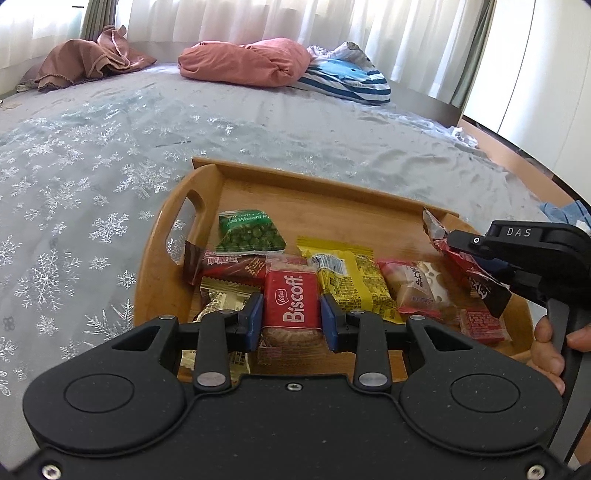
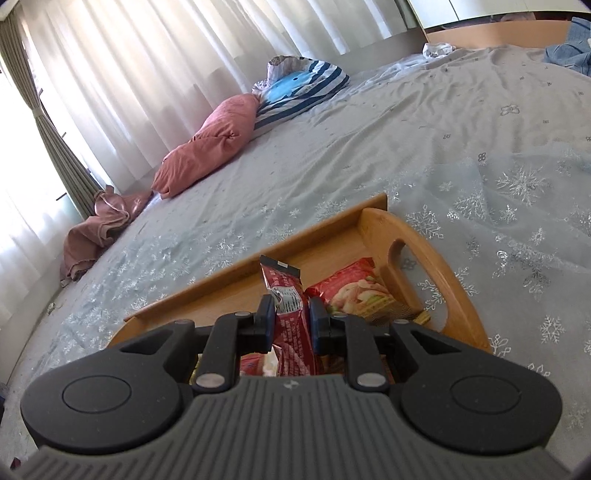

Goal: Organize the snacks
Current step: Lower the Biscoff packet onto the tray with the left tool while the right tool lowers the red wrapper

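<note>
The left claw (image 1: 291, 314) is clamped on a Biscoff packet (image 1: 293, 301), its blue pads pressing the packet's two long sides, over the near edge of the wooden tray (image 1: 325, 184) that sits on the bed (image 1: 110, 155). Under and beside the packet lie other snacks on the tray floor: a pale wrapper (image 1: 221, 299) at the near left, a dark red bar (image 1: 229, 266) just behind it, a yellow packet (image 1: 351, 280) touching the Biscoff's right side, a nougat sweet (image 1: 421, 288) further right, and a small red square sweet (image 1: 484, 326) near the tray's right end. A green wasabi pea bag (image 1: 249, 232) lies farther in, toward the tray's left handle. The right claw (image 2: 291, 321) is closed tight on a red wrapper (image 2: 291, 325), held upright above the right half of the tray with its crimped end pointing up. Behind it, against the right handle (image 2: 424, 266), rests a red bag with a pictured snack (image 2: 354, 291). At the bed's far edge, below the curtains (image 1: 258, 22), lie a pink pillow (image 1: 247, 61), a striped pillow (image 1: 351, 79) and a crumpled brown cloth (image 1: 88, 59).
</note>
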The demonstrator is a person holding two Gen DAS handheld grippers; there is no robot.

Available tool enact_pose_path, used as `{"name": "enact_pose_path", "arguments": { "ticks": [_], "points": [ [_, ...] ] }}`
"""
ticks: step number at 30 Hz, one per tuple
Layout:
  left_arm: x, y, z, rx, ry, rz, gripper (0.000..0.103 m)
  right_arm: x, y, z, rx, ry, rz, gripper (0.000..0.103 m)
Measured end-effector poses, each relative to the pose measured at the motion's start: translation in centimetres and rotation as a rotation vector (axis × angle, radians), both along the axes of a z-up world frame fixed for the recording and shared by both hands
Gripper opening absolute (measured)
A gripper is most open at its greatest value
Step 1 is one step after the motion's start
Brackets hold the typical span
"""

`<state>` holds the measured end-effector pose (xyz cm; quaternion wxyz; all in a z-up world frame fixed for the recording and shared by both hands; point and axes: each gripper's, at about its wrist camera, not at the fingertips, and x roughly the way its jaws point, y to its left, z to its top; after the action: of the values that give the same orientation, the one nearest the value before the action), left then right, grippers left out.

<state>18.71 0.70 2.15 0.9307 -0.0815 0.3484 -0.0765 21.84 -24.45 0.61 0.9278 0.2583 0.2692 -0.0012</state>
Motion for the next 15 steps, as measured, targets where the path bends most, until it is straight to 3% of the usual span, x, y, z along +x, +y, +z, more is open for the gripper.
{"name": "enact_pose_path", "arguments": {
  "ticks": [15],
  "points": [
    [2.0, 0.4, -0.6, 0.011, 0.008, 0.024, 0.031, 1.0, 0.8, -0.9, -0.031, 0.015, 0.002, 0.023]
  ]
}}
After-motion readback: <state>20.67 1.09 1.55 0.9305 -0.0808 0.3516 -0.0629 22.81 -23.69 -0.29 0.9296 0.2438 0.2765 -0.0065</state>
